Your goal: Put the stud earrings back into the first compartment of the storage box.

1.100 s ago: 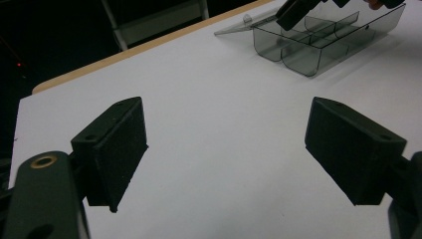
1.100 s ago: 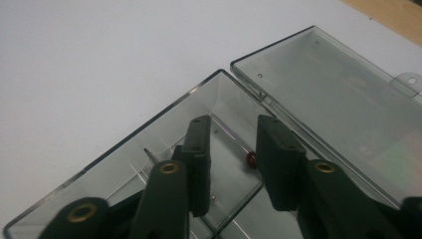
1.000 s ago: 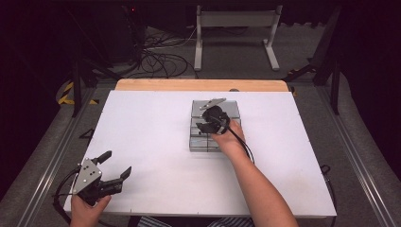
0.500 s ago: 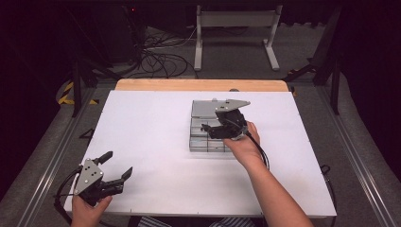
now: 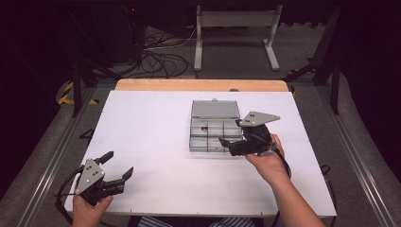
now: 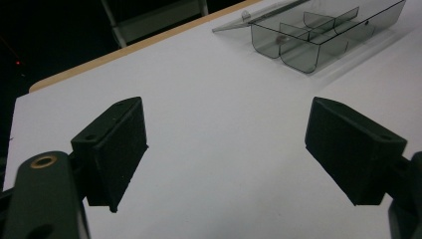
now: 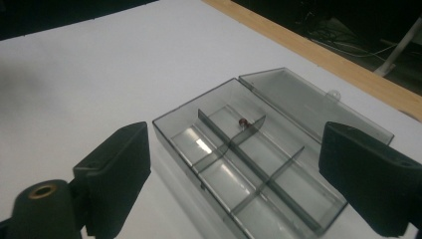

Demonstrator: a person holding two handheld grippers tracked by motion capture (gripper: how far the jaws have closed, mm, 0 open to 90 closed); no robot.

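Organizer box (image 5: 213, 135) lid flat, mid-table | right gripper (image 5: 231, 142) just opened, empty | left gripper (image 5: 118, 168) wide, near edge

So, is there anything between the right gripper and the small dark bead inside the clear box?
Nothing visible. The right gripper, its jaws just opened and empty, faces the open box. The bead lies in a far compartment against a divider; the lid lies flat behind.

Clear smoke-grey compartment box (image 5: 213, 135), one small dark red bead (image 7: 243, 122) inside. White desk (image 5: 151, 137), pale wood far edge. Black left tool (image 5: 109, 169) and right tool (image 5: 230, 142), grey top plates. Striped clothing at bottom edge.
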